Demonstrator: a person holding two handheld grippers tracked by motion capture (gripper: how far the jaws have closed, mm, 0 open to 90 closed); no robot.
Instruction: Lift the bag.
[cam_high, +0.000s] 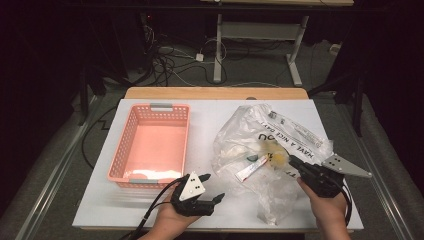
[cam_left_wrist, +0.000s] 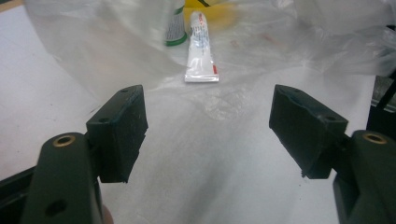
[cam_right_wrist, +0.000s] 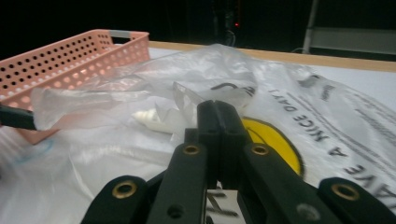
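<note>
A crumpled clear plastic bag (cam_high: 280, 125) (cam_left_wrist: 303, 42) (cam_right_wrist: 154, 74) with black lettering and a yellow print (cam_right_wrist: 275, 140) lies right of centre on the white table (cam_high: 210, 115). A white tube with a red end (cam_high: 248, 171) (cam_left_wrist: 201, 51) lies at the bag's near edge, beside a green-ended item (cam_left_wrist: 175, 30). A whitish lump (cam_right_wrist: 149, 119) sits inside the bag. My left gripper (cam_high: 212, 187) (cam_left_wrist: 208, 130) hovers open near the front edge, pointed at the tube, with nothing between its jaws. My right gripper (cam_high: 291, 160) (cam_right_wrist: 217, 105) is shut, its tips against the bag's film; whether film is pinched I cannot tell.
A pink perforated basket (cam_high: 120, 150) (cam_right_wrist: 70, 51) stands on the left half of the table with nothing visible inside. The wooden far edge (cam_high: 215, 93) borders the table. Cables and a desk frame (cam_high: 260, 45) lie on the floor beyond.
</note>
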